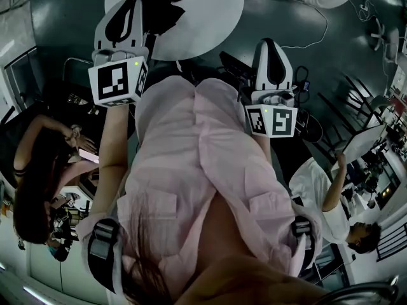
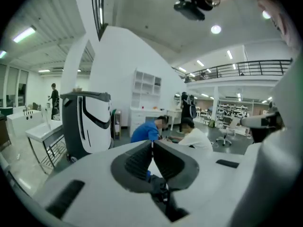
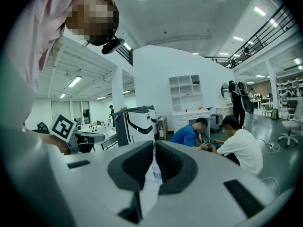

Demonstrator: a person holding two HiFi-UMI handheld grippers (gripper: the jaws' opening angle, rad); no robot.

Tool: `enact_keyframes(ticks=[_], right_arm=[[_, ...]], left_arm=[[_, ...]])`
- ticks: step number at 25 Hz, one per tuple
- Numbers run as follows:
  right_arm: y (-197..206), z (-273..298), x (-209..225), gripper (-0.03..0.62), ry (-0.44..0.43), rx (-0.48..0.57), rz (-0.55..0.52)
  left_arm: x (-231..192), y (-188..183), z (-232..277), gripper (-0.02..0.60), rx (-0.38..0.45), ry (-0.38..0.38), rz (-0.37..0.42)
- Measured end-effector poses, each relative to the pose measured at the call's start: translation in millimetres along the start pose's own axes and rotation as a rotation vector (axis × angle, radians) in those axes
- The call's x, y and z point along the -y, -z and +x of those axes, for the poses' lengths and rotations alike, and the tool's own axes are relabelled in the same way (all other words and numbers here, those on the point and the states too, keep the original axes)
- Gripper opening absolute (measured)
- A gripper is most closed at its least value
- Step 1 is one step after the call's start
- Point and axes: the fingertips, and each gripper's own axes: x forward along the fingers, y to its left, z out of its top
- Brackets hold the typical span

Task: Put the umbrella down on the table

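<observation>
- Left gripper (image 1: 130, 5): I read its jaws pressed together with nothing between them.
- Right gripper (image 1: 270, 46): jaws nearly together, with a pale sliver in the slit that I cannot identify.
- Umbrella (image 1: 166, 5): lies dark on the round white tabletop (image 1: 213, 11), just beside the left gripper.

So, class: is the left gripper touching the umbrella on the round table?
Apart. The left gripper view shows the left gripper with jaws shut on nothing, only distant room beyond; in the head view the umbrella lies on the table.
</observation>
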Motion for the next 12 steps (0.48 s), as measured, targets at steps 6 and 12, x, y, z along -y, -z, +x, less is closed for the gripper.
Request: enact_keyframes(ticks=[6,12], right_arm=[[-11,3,-3,0.034,-0.01,0.032,-0.003],[-10,4,-15,0.034,-0.043,0.038,-0.002]], left_arm=[[21,-35,-61,0.02,0.087,0.003,-0.06],[18,-18,-93,0.019,0.09,-0.04,-0.161]])
